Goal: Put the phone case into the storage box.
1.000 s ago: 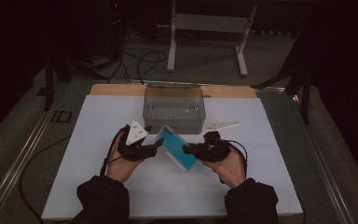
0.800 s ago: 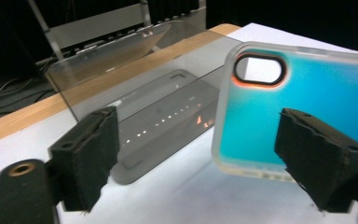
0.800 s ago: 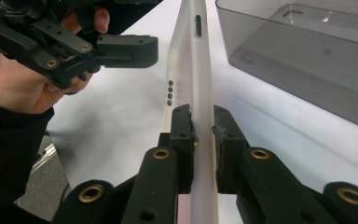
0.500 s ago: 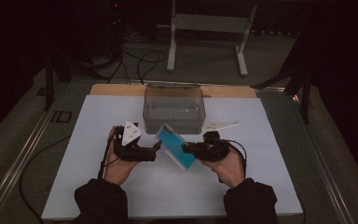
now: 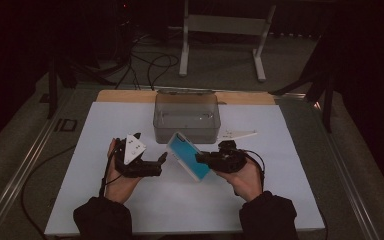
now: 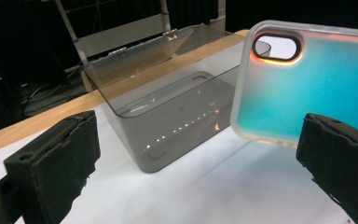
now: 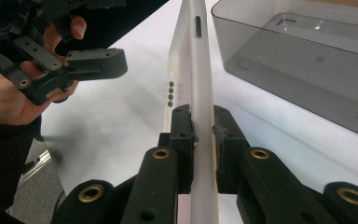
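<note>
The right gripper (image 7: 203, 126) pinches the phone case (image 5: 188, 156) by its edge just in front of the clear smoky plastic box (image 5: 186, 116), its long axis slanting from near the box toward the person, glossy teal back up, while the left gripper (image 6: 196, 158), jaws just opened wide, holds nothing.

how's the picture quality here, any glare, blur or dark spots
High view: dim, room around the table nearly black. Left gripper view: phone case softly blurred, orange glint at its camera cutout, light specks reflected in the smoky plastic box. Right gripper view: sharp on the case edge, hand softer.
</note>
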A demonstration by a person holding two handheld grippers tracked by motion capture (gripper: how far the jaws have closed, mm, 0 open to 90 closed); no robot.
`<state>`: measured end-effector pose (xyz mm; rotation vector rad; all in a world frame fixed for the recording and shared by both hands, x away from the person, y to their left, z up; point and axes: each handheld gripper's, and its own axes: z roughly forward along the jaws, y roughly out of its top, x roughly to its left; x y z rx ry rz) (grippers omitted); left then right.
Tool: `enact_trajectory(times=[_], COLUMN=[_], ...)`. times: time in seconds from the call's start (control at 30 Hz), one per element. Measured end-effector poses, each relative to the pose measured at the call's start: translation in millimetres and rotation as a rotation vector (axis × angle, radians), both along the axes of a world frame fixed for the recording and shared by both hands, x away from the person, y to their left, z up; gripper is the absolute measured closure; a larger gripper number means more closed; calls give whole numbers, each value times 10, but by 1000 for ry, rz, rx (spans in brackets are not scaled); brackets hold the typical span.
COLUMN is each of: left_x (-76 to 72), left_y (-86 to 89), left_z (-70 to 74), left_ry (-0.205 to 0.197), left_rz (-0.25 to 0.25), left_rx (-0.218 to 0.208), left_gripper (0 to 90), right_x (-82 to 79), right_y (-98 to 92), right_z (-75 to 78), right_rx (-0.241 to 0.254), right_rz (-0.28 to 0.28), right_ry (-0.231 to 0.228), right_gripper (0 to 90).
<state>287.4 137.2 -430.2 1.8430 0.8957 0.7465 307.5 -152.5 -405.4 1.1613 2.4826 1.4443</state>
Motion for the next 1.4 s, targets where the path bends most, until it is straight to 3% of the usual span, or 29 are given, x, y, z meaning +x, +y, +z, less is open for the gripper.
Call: enact_trajectory(times=[0.4, 0.9, 1.4], left_x=[-160, -387, -597], left_y=[266, 619, 835], left_z=[-95, -394, -556], left_ry=[-28, -23, -42], left_rz=[13, 52, 98], left_rx=[-41, -35, -55], left_gripper=[2, 2, 2], right_x=[8, 19, 34], right_y=[-12, -9, -15], right_z=[11, 30, 72], right_rx=[5, 6, 19], right_rz=[-14, -28, -54], right_ry=[-9, -16, -25], right_gripper=[813, 813, 813])
